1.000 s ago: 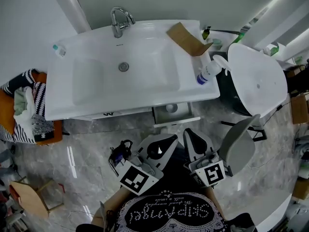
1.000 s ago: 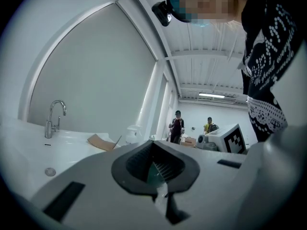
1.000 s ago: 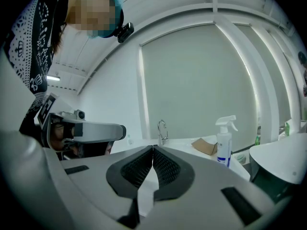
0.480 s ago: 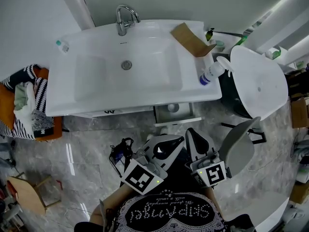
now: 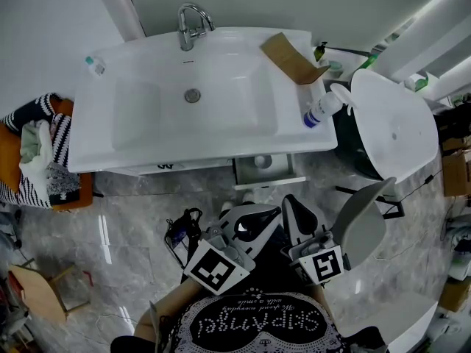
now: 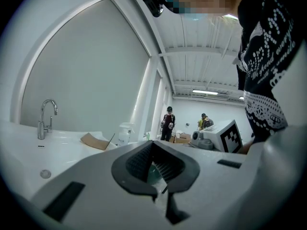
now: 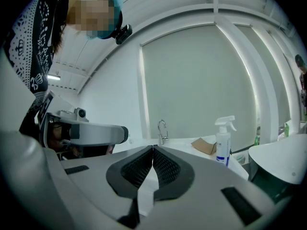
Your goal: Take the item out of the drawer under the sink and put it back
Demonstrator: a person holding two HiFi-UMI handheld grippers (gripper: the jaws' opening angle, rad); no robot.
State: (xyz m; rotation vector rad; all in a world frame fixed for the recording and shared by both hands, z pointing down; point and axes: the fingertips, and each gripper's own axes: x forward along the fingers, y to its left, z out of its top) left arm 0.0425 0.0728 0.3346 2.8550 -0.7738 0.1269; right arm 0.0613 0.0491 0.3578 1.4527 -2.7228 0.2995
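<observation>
left gripper point(image 6: 151, 145) and right gripper point(image 7: 153, 148) fingers were closed, empty; one likely needed opening before reaching the item point(image 5: 262, 162) in the drawer point(image 5: 271, 180) under the sink point(image 5: 221, 101).

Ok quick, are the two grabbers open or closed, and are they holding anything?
Left gripper: closed, nothing plainly held.
Right gripper: closed, empty.

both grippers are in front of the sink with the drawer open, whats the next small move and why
Probably open the right gripper before it reaches forward. Its jaws are pressed together with nothing between them, while the small round pale item lies in the open white drawer under the white sink, a little ahead of that gripper. Shut jaws could not close around it.
</observation>
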